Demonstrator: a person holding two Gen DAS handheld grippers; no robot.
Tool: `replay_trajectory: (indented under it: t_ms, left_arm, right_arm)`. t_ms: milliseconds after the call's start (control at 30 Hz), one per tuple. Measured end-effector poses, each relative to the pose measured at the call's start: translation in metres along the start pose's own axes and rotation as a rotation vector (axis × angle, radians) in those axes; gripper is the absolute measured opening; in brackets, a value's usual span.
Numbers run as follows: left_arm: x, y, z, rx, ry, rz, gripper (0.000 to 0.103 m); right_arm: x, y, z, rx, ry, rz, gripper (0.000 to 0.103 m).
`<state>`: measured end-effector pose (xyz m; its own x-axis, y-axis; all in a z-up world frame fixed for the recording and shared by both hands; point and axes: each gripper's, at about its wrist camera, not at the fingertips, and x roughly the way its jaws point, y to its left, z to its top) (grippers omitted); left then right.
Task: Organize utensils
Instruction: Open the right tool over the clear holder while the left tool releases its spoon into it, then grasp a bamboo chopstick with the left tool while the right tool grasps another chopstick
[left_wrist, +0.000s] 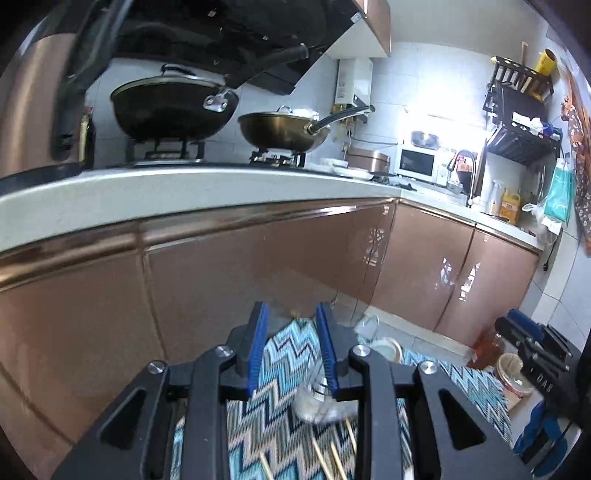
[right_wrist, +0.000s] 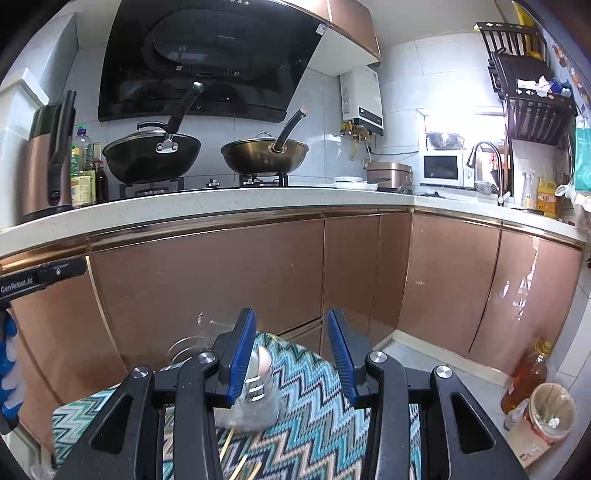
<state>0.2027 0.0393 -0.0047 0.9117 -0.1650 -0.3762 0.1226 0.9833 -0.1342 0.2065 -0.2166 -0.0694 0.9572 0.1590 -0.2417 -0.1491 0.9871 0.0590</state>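
A clear glass jar (right_wrist: 258, 398) stands on a zigzag-patterned cloth (right_wrist: 317, 417), with something pale inside it. Thin wooden chopsticks (right_wrist: 231, 448) lie on the cloth just in front of the jar. My right gripper (right_wrist: 291, 350) is open and empty, raised above the cloth, with the jar near its left finger. In the left wrist view the same jar (left_wrist: 317, 402) and chopsticks (left_wrist: 332, 458) lie on the cloth (left_wrist: 284, 369) below my left gripper (left_wrist: 291, 347), which is open and empty. The right gripper (left_wrist: 535, 354) shows at the right edge of that view.
Copper-coloured cabinet fronts (right_wrist: 258, 273) rise straight ahead under a white counter (right_wrist: 221, 206) with two woks (right_wrist: 151, 155) on a stove. An oil bottle (right_wrist: 528, 376) and a small bin (right_wrist: 550, 413) stand on the floor at the right. A clear glass container (right_wrist: 192, 343) stands beyond the cloth.
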Motion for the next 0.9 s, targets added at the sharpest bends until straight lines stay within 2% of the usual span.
replay_trajectory:
  t_ms: [367,467,533,633,800,900]
  left_arm:
    - [-0.049,0.025,-0.034,-0.060,0.151,-0.035,0.028]
    - [-0.050,0.021,-0.044,-0.079,0.212,-0.085,0.028]
    - [-0.042,0.015,-0.053,-0.089,0.276,-0.105,0.028]
    - [-0.016,0.009,-0.074,-0.129,0.402,-0.141,0.028]
    - [0.051,0.003,-0.120,-0.196,0.615,-0.164,0.028]
    - [0.087,-0.001,-0.139,-0.208,0.706,-0.142,0.028]
  right_arm:
    - [-0.059,0.000,0.004,0.057,0.093,0.035,0.038]
    - [-0.065,0.001,0.000,0.075,0.138,0.054,0.038]
    - [-0.064,-0.001,-0.004,0.093,0.181,0.075,0.038]
    - [-0.047,-0.008,-0.017,0.140,0.290,0.123,0.035]
    - [0.002,-0.017,-0.055,0.213,0.507,0.201,0.029]
    - [0.041,-0.017,-0.087,0.261,0.642,0.239,0.026]
